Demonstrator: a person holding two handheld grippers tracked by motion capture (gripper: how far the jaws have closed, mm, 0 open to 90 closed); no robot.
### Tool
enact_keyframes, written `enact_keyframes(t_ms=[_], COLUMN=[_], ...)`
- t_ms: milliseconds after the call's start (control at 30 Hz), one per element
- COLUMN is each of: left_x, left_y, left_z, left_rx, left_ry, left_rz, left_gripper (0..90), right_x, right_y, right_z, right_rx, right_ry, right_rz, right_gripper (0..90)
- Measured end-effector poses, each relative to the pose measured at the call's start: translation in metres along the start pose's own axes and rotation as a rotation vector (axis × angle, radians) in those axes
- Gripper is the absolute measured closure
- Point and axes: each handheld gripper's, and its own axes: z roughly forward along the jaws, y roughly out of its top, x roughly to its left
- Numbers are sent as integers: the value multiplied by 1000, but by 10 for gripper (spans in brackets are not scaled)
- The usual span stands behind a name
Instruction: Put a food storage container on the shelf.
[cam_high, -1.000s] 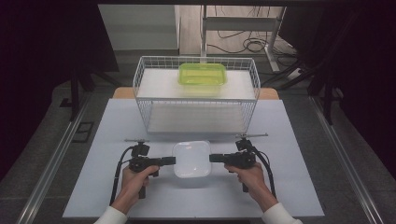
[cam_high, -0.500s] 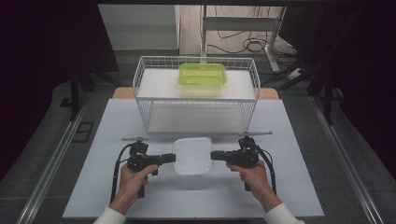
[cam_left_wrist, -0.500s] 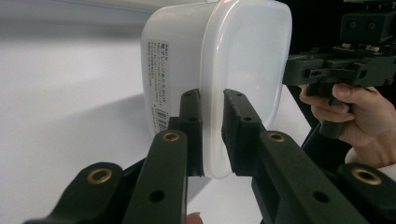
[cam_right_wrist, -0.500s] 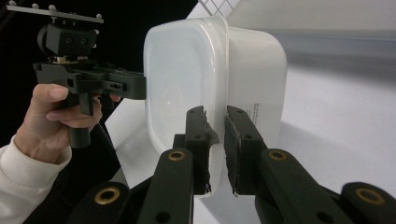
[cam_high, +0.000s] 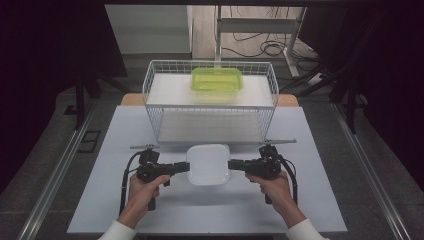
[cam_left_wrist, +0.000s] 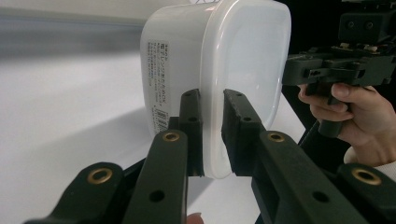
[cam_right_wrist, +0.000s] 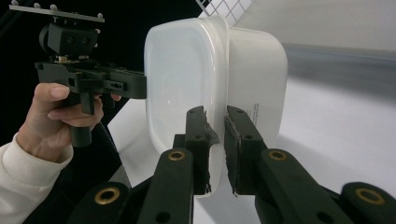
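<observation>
A white lidded plastic container (cam_high: 208, 164) hangs just above the white table, held from both sides. My left gripper (cam_high: 186, 167) is shut on the rim at its left edge; in the left gripper view the rim (cam_left_wrist: 213, 135) sits clamped between the black jaws. My right gripper (cam_high: 231, 164) is shut on the rim at its right edge, and the same rim (cam_right_wrist: 215, 140) shows between the jaws in the right gripper view. A printed label (cam_left_wrist: 159, 88) runs down the container's side.
A white wire basket (cam_high: 210, 102) stands just behind the container, its shelf carrying a green lidded box (cam_high: 216, 80). The white table top (cam_high: 100, 150) spreads to both sides. A metal rail (cam_high: 60, 165) runs along the left floor edge.
Both grippers and the white container between them have moved slightly away from the person, toward the wire basket, and the container looks lifted a little.
</observation>
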Motion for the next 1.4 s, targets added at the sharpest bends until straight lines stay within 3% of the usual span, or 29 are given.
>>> enact_keyframes(t_ms=[400,1133,1400], left_x=[-7,-52,-63], left_y=[31,104,128], left_z=[-9,-30,-40], left_rx=[-28,-95,-120], left_ry=[-9,-9,-25], left_rz=[28,146,162], left_gripper=[786,788,790], right_x=[9,36,48], right_y=[29,94,120], right_z=[-7,-42,-50], right_rx=[-33,-135,-154], right_ry=[-3,-13,-16], right_rz=[-27,-124,-148], right_gripper=[791,788,787])
